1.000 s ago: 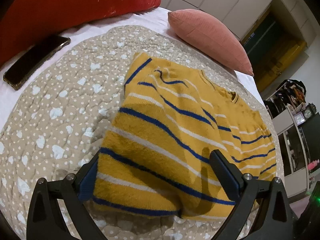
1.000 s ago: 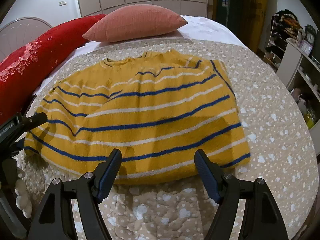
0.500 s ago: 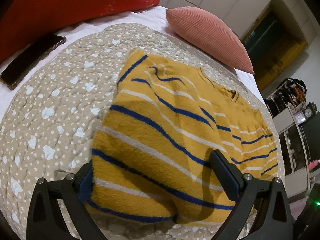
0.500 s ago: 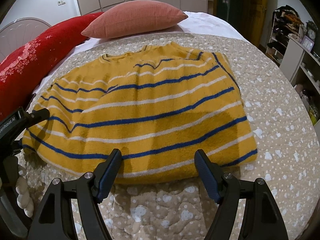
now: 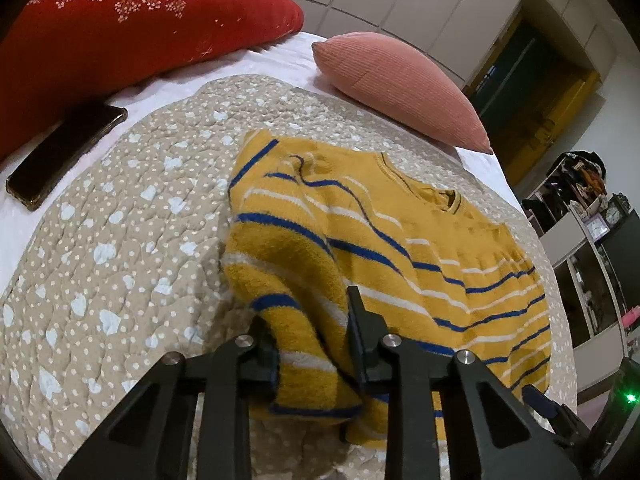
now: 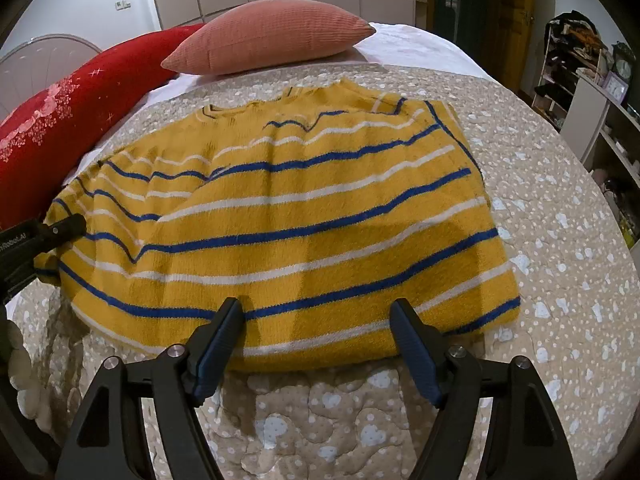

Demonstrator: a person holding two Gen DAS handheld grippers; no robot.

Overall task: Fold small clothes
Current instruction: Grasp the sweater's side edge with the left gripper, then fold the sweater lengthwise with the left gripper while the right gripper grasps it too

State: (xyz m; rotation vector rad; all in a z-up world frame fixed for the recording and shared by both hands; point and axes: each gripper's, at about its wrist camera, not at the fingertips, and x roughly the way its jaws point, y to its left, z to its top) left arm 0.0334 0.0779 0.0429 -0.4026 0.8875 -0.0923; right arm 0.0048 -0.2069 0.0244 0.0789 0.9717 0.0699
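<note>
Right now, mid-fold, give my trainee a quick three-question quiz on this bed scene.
1. True or false: the right tool has already clamped the sweater.
2. Which pillow lies nearer the sweater's collar: A) the red pillow, B) the pink pillow?
3. Fill in: the dark flat thing on the white sheet beside the red pillow is a ____.

Key:
1. False. Its fingers stand wide apart over the near hem, with no fabric pinched. The left tool is closing, with a bunched corner of the sweater between its fingers.
2. B.
3. Phone.
</note>
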